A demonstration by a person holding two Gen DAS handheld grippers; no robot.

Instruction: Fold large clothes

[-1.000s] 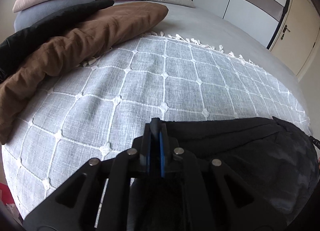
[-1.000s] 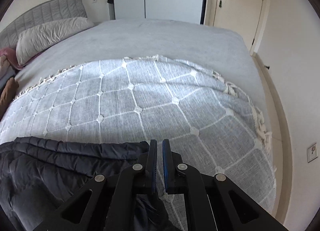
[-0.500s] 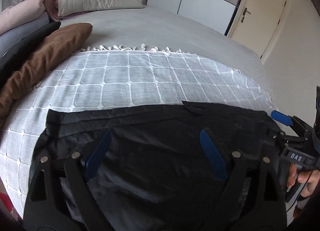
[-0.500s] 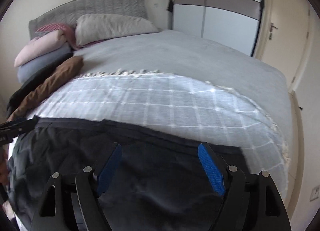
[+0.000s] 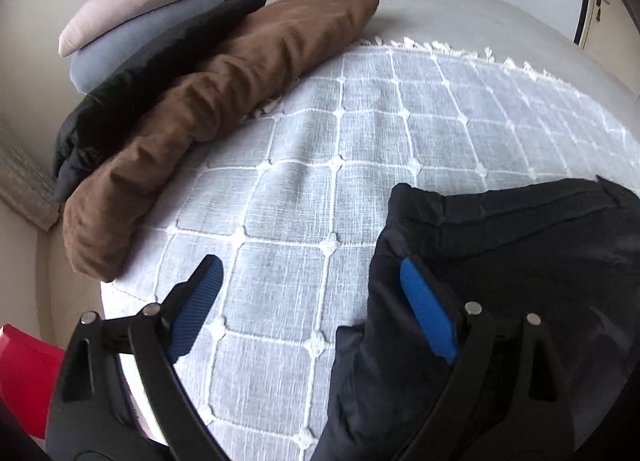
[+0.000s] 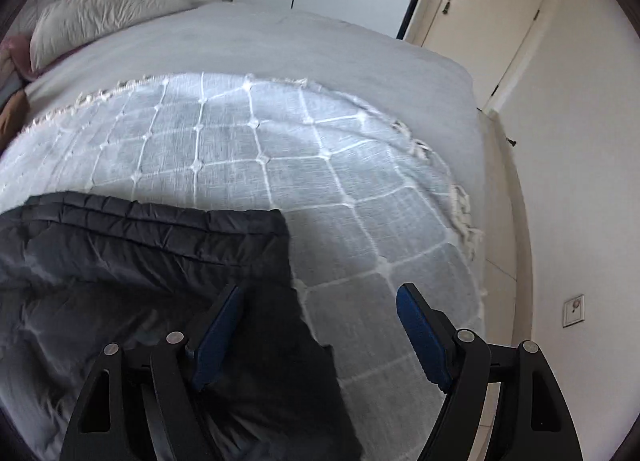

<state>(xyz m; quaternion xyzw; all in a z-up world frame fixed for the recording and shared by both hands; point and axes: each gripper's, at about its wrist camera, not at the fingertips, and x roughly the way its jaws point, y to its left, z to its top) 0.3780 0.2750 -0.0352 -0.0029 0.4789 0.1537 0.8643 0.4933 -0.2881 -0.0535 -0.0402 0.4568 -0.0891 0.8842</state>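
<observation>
A large black padded garment (image 5: 500,261) lies spread on the light grey checked throw (image 5: 360,141) on the bed. It also shows in the right wrist view (image 6: 140,281), with its stitched hem toward the bed's middle. My left gripper (image 5: 308,285) is open and empty, hovering over the garment's left edge, one blue pad over fabric, the other over the throw. My right gripper (image 6: 320,309) is open and empty above the garment's right edge.
A brown folded garment (image 5: 224,101), a black one (image 5: 152,73) and stacked pillows (image 5: 136,9) lie at the left of the bed. A red object (image 5: 24,373) is at the lower left. A door (image 6: 492,9), wardrobe and wall stand right of the bed.
Both grippers, shut a second ago, have opened and let go of the garment, which now lies flat. The left has swung toward the garment's left edge, the right toward its right edge.
</observation>
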